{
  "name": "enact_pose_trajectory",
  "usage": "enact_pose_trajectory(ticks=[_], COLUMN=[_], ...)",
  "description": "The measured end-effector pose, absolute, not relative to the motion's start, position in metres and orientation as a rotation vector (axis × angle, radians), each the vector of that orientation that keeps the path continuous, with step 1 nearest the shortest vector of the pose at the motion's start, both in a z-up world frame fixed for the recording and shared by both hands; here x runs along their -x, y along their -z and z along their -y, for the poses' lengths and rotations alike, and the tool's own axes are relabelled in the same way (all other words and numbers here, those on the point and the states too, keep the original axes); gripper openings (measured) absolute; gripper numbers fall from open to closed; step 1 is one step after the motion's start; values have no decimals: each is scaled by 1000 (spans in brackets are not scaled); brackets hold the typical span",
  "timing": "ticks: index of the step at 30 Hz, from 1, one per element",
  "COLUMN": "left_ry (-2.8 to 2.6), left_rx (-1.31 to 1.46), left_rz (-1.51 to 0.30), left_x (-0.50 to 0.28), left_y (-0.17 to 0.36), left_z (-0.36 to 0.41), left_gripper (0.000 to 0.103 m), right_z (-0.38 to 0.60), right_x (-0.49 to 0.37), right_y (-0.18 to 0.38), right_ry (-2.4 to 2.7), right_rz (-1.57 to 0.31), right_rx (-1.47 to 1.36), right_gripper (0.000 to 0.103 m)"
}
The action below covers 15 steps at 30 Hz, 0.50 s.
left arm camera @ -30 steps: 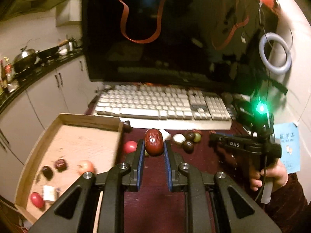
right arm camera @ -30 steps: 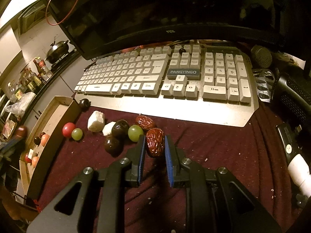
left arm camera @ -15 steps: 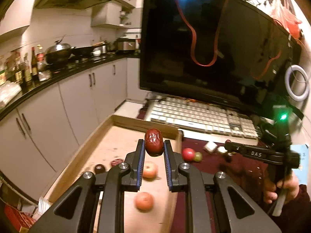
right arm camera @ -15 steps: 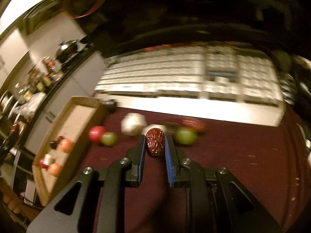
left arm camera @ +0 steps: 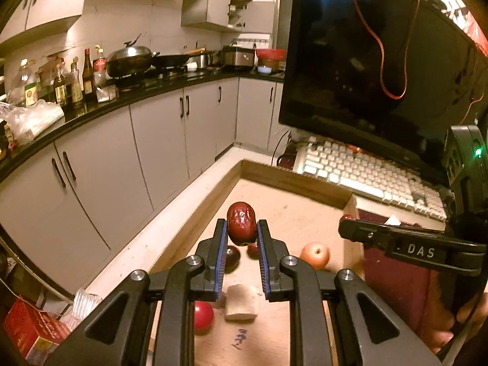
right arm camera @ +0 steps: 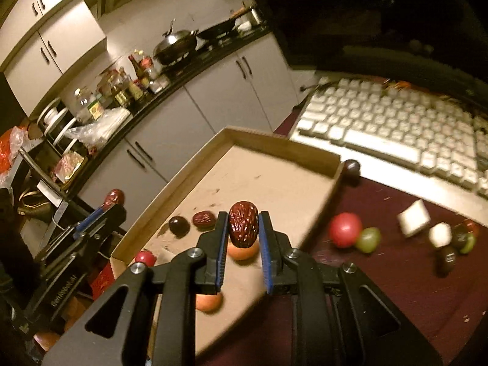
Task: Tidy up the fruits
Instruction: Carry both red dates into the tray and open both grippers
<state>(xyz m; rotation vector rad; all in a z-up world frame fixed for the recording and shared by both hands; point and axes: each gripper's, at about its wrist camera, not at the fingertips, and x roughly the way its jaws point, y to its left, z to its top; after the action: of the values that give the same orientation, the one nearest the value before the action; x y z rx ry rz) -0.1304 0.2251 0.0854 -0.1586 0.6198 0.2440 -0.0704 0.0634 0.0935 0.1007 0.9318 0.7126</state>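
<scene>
Left wrist view: left gripper [left arm camera: 242,233] clamps wrinkled dark-red dried date [left arm camera: 241,223], poised above shallow wooden tray [left arm camera: 292,180]. Tray already holds orange-red round fruit [left arm camera: 315,255], pale cube [left arm camera: 241,301] near front edge.

Right wrist view: right gripper [right arm camera: 243,227] pinches second wrinkled red date [right arm camera: 243,224] over tray's right edge. Red ball [right arm camera: 345,229], green grape [right arm camera: 368,239], several others wait on maroon cloth [right arm camera: 396,274]. Roughly halfway.

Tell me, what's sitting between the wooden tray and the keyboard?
A dark round fruit sits there on the maroon cloth, beside the tray's far corner, just before the keyboard. The right wrist view shows it.
</scene>
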Motion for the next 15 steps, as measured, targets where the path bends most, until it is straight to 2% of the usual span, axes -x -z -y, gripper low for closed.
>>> enact_pose_trajectory(ticks=[15], left_ry=[-278], left_rx=[172], left_rz=[-754], left_x=[107], left_y=[-58], left_z=[-242], left_gripper=[18], right_z=[-95], right_x=[54], right_y=[-62], right_ry=[-620], right_rz=[-1027], right_rx=[-77], right_gripper=[21])
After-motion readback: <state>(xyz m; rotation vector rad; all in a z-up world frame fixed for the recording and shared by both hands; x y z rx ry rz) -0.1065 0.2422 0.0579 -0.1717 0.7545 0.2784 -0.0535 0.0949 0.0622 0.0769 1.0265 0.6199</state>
